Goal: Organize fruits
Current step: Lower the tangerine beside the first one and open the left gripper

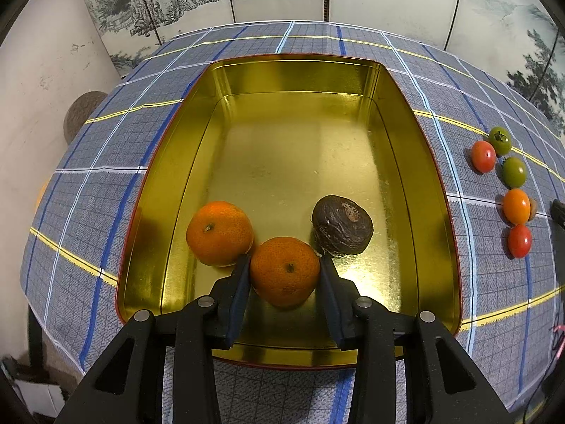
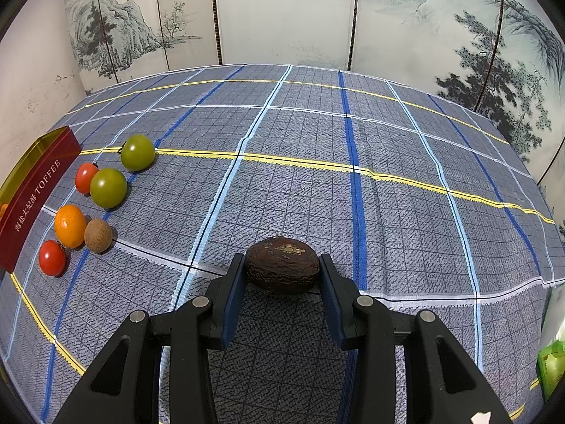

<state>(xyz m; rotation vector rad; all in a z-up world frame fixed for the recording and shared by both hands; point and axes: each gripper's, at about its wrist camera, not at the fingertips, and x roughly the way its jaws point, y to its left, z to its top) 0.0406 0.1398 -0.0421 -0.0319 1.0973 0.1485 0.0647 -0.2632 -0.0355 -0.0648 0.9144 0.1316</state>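
The left gripper (image 1: pixel 285 265) reaches into a gold-lined tin (image 1: pixel 399 113) that sits on a blue checked tablecloth (image 1: pixel 106 183), and its blue pads press both sides of a mandarin (image 1: pixel 284 270) resting on the tin's floor near the front wall. A second mandarin (image 1: pixel 219 233) lies just to the left, touching or nearly touching the left finger, and a dark wrinkled passion fruit (image 1: pixel 342 225) lies just to the right, close against the right fingertip. Outside the tin, on the cloth to its right, small fruits stand in a loose row. In the right wrist view they read as a green tomato (image 2: pixel 137 152), a red tomato (image 2: pixel 84 177) partly behind another green tomato (image 2: pixel 108 188), an orange tomato (image 2: pixel 70 226) beside a small brown round fruit (image 2: pixel 98 235), perhaps a longan, and a red tomato nearest the camera (image 2: pixel 52 258); the tin's red outer wall bears the word TOFFEE. The right gripper (image 2: pixel 282 265) is well apart from that row, closed on a second dark passion fruit (image 2: pixel 282 264) that rests on the cloth, a pad against each end. A painted folding screen (image 2: pixel 282 14) stands behind the table.
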